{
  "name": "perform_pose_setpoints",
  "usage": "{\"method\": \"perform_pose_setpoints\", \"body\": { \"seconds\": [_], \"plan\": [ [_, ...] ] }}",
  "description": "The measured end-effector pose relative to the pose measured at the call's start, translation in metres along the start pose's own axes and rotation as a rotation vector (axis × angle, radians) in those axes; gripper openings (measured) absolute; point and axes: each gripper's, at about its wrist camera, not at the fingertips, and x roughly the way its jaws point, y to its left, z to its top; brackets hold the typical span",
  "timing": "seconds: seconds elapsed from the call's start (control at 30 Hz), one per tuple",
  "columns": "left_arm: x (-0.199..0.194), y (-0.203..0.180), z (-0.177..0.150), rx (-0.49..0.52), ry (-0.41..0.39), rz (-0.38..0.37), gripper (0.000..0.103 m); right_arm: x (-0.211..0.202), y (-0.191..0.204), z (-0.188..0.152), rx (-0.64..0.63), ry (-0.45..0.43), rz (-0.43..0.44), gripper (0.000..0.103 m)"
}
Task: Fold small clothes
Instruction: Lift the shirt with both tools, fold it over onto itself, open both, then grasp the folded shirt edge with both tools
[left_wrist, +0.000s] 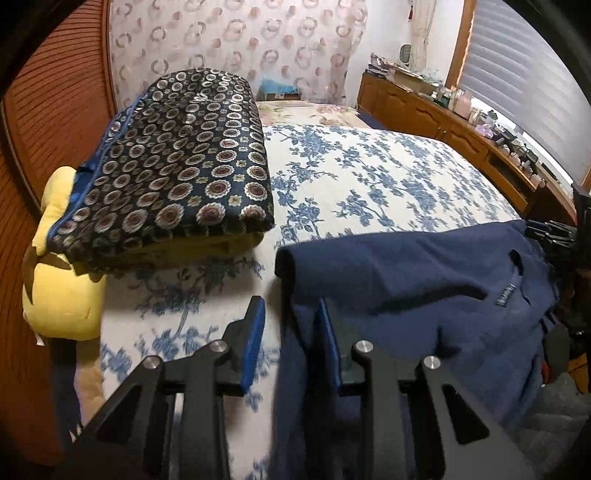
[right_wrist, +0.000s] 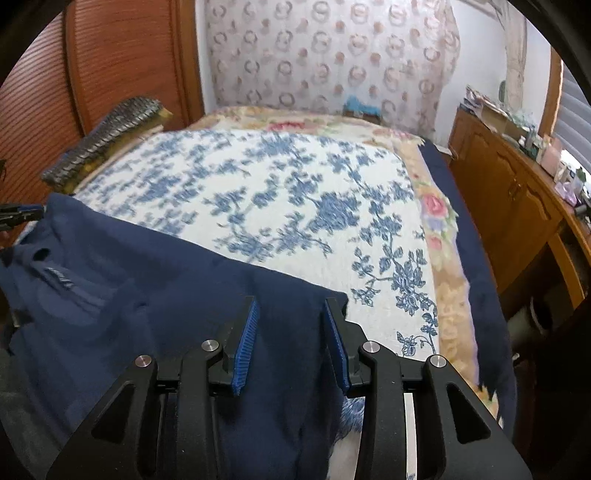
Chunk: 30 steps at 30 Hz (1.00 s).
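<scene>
The navy shirt (left_wrist: 424, 280) lies along the near edge of the floral bedspread (left_wrist: 369, 177), its long axis running from one gripper to the other. The left gripper (left_wrist: 291, 332) stands partly open at the shirt's 9 o'clock corner, the right gripper (right_wrist: 291, 332) partly open at its 3 o'clock corner; neither pinches cloth. Only the left view shows the folded patterned blanket (left_wrist: 177, 158) at 11 o'clock in full.
</scene>
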Motion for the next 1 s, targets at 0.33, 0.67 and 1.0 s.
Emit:
{"method": "perform_pose_setpoints", "body": {
  "seconds": [0.33,0.67,1.0],
  "plan": [
    [0.026,0.005,0.011,-0.01,0.031,-0.013,0.03,0.011,-0.01,-0.004,0.017,0.023,-0.036,0.044],
    [0.029,0.006,0.016,-0.001,0.03,-0.029,0.032,0.017,-0.026,-0.003,0.107,0.048,-0.008,0.055],
    [0.033,-0.001,0.018,0.024,0.031,-0.053,0.031,0.018,-0.02,0.0,0.071,0.056,0.084,0.05]
  ]
}}
